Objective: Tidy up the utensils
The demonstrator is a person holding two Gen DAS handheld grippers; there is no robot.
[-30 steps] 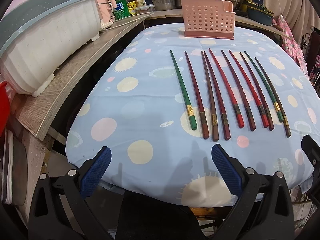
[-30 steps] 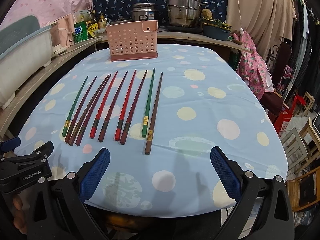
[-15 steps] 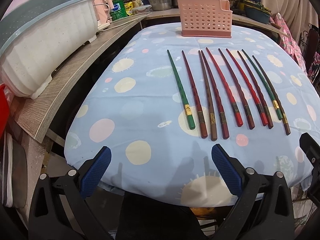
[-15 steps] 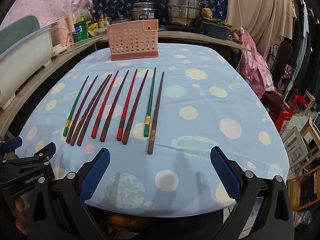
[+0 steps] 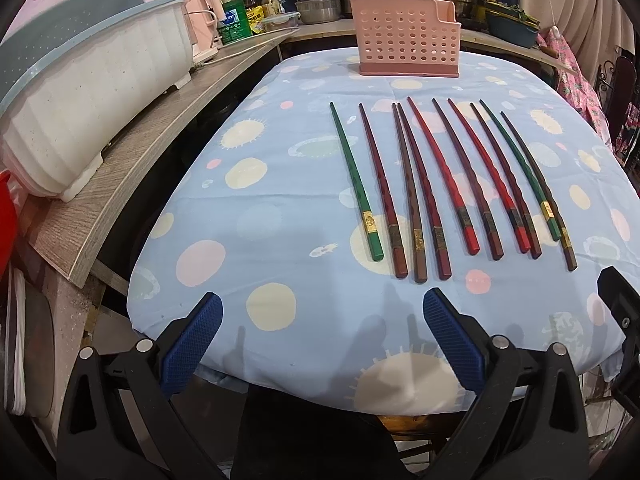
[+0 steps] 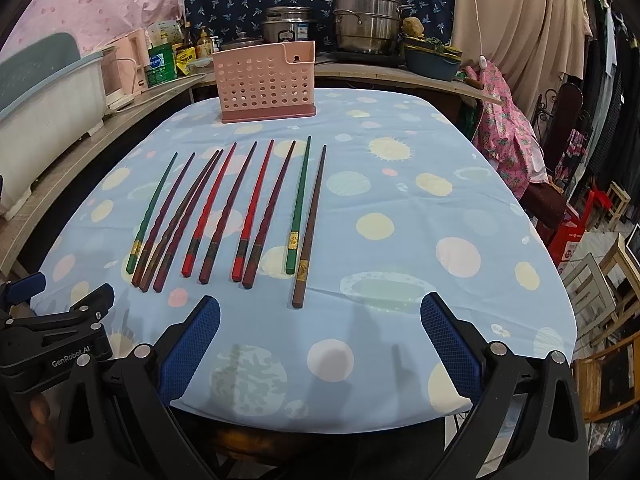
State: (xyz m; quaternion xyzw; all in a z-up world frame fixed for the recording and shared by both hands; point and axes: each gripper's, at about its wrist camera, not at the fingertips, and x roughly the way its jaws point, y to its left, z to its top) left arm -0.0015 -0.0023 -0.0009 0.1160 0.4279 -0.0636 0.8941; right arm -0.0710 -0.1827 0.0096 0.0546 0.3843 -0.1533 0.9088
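Observation:
Several chopsticks (image 5: 440, 184) (image 6: 224, 216) in green, red, dark red and brown lie side by side on the blue spotted tablecloth (image 5: 260, 220), thick ends toward me. A pink perforated utensil holder (image 5: 406, 38) (image 6: 267, 82) stands upright at the table's far edge, empty as far as I can see. My left gripper (image 5: 322, 344) hovers open over the near edge, just short of the leftmost chopsticks' ends. My right gripper (image 6: 320, 346) is open too, in front of the brown chopstick (image 6: 309, 228) at the right of the row. Nothing is between either pair of fingers.
A wooden counter (image 5: 132, 160) runs along the left with a white and blue tub (image 5: 88, 92), a pink kettle and bottles. Steel pots (image 6: 366, 26) and a blue bowl stand behind the holder. Chairs and hanging cloth crowd the right side (image 6: 560, 120). The left gripper's body (image 6: 56, 344) shows at lower left.
Both grippers have crept forward and a little higher over the table, so the chopsticks and holder sit lower in view. Nothing on the table has moved.

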